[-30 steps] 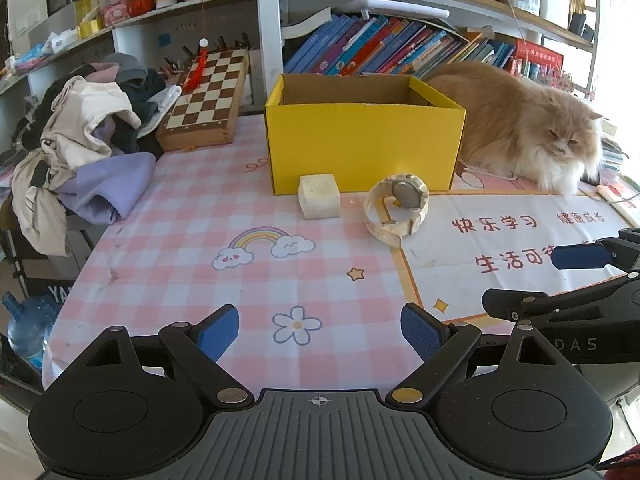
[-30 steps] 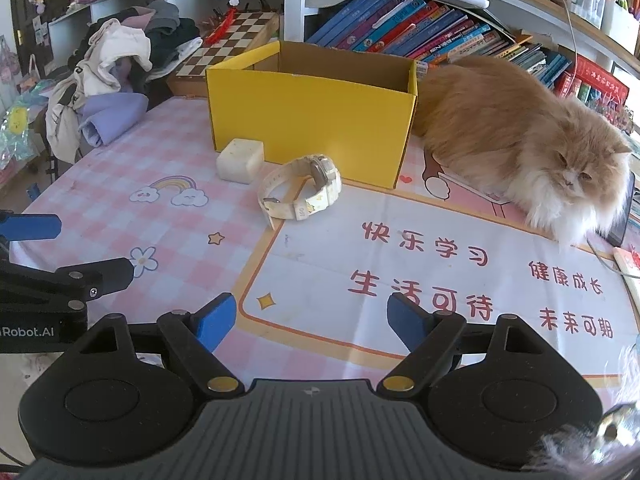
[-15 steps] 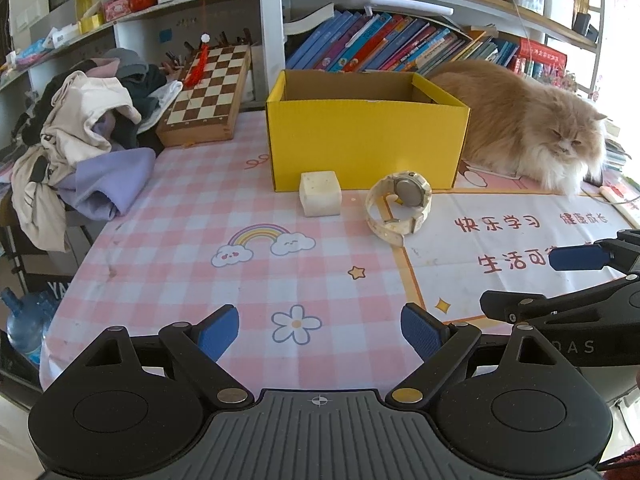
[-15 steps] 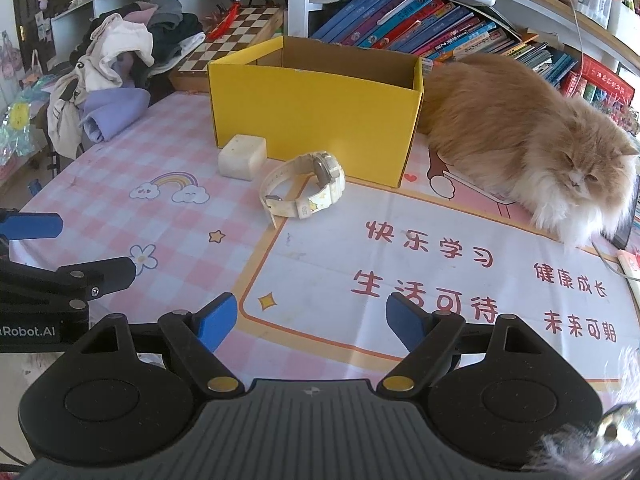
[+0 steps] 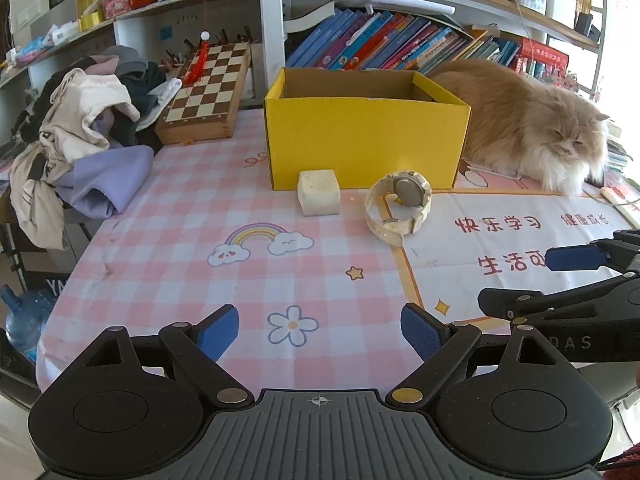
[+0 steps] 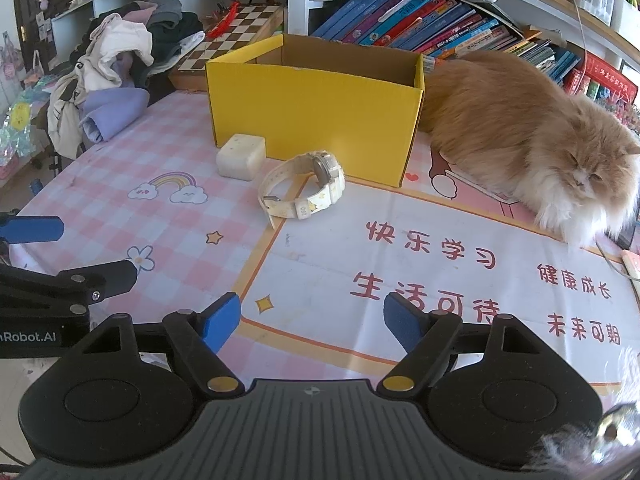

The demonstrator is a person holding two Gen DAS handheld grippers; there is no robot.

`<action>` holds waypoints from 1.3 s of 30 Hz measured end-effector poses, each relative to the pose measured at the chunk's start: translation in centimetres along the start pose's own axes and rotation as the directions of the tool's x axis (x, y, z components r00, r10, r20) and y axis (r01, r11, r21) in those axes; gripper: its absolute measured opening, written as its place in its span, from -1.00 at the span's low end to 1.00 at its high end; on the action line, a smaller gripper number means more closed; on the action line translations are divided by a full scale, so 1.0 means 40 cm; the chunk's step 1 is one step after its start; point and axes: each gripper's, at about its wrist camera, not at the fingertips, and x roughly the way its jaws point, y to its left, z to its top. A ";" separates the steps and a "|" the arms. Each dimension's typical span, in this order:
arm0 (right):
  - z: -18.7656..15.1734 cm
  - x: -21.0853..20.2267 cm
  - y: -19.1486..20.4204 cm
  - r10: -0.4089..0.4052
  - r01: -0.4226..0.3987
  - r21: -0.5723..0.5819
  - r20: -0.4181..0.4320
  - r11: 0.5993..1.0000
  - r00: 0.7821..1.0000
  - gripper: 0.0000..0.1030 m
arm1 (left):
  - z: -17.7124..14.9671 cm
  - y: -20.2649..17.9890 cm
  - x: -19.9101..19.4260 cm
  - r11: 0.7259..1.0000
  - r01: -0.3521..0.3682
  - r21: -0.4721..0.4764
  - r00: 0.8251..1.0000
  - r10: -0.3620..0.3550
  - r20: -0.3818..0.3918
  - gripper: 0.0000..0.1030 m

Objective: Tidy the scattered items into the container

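Note:
An open yellow cardboard box (image 5: 366, 140) (image 6: 316, 120) stands on the pink checked tablecloth. In front of it lie a cream block (image 5: 319, 192) (image 6: 241, 156) and a cream wristwatch (image 5: 400, 206) (image 6: 304, 190). My left gripper (image 5: 320, 332) is open and empty, low over the near part of the table, well short of both items. My right gripper (image 6: 312, 322) is open and empty, also near the front. Each gripper shows at the edge of the other's view.
A fluffy orange cat (image 5: 528, 120) (image 6: 528, 136) lies right of the box. A heap of clothes (image 5: 80, 136) and a chessboard (image 5: 208, 92) sit at the back left. Bookshelves (image 5: 400, 44) run behind. A water bottle (image 5: 24, 320) stands below the table's left edge.
Both views have shifted slightly, and the box and items sit a little closer and higher in the views. Both grippers stay open and empty.

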 end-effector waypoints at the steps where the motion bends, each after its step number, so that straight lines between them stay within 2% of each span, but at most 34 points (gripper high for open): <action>1: 0.002 0.004 0.000 0.003 -0.003 -0.004 -0.003 1.000 1.000 0.52 | 0.002 0.000 0.003 1.000 -0.001 -0.002 1.000 0.001 0.000 0.75; 23: 0.107 0.118 -0.035 0.059 -0.061 -0.059 -0.035 0.996 0.998 0.32 | 0.080 0.015 0.100 0.997 -0.050 -0.055 0.999 0.049 -0.015 0.75; 28: 0.131 0.143 -0.052 0.065 -0.067 -0.058 -0.041 0.996 0.997 0.14 | 0.099 0.009 0.123 0.996 -0.065 -0.058 0.998 0.064 -0.019 0.75; 39: 0.173 0.194 -0.095 0.091 -0.093 -0.041 -0.039 0.995 0.995 0.12 | 0.133 -0.006 0.160 0.994 -0.095 -0.055 0.995 0.094 -0.023 0.75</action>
